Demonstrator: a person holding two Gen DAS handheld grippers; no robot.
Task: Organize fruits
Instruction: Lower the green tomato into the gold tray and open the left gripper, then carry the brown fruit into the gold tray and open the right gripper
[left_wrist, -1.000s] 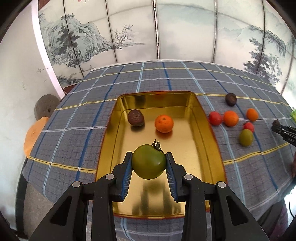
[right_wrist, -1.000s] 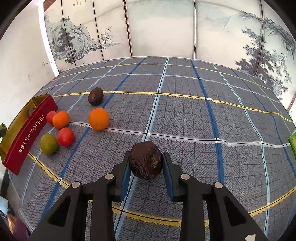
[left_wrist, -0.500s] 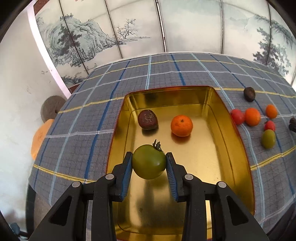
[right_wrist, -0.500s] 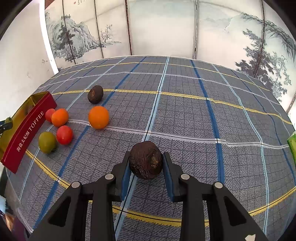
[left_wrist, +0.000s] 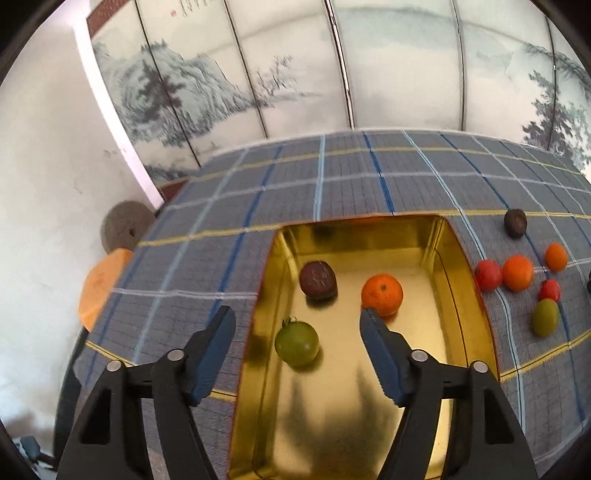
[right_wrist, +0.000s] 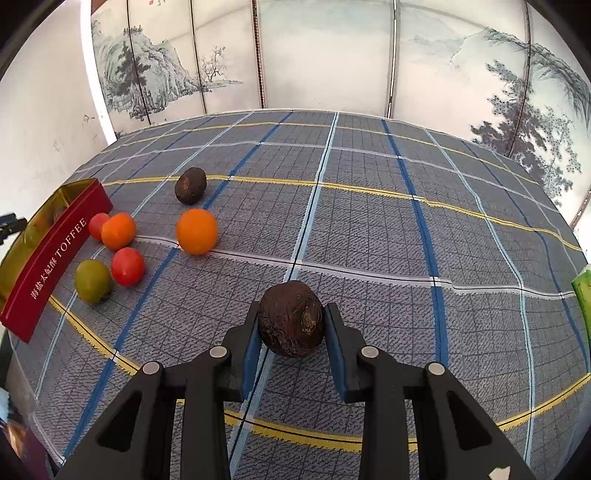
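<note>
My left gripper (left_wrist: 295, 325) is open wide above the gold tin tray (left_wrist: 465, 295). A green tomato (left_wrist: 296, 343) lies on the tray floor between its fingers, free of them. A dark brown fruit (left_wrist: 317, 279) and an orange (left_wrist: 382, 295) lie further in the tray. My right gripper (right_wrist: 291, 332) is shut on a dark brown wrinkled fruit (right_wrist: 291, 318), held just above the checked cloth. Loose fruits lie on the cloth beside the tray: a green one (right_wrist: 92, 280), red ones (right_wrist: 127, 266), oranges (right_wrist: 196, 231) and a dark one (right_wrist: 190, 185).
The tray's red side reads TOFFEE (right_wrist: 51, 262) at the left of the right wrist view. A painted folding screen (right_wrist: 332, 55) stands behind the table. An orange stool (left_wrist: 99, 284) and a grey disc (left_wrist: 123, 229) sit off the table's left edge. A green object (right_wrist: 583, 295) shows at the right edge.
My left gripper has opened and let go of the green tomato, which now lies in the tray. My right gripper still holds the dark fruit, almost unmoved.
</note>
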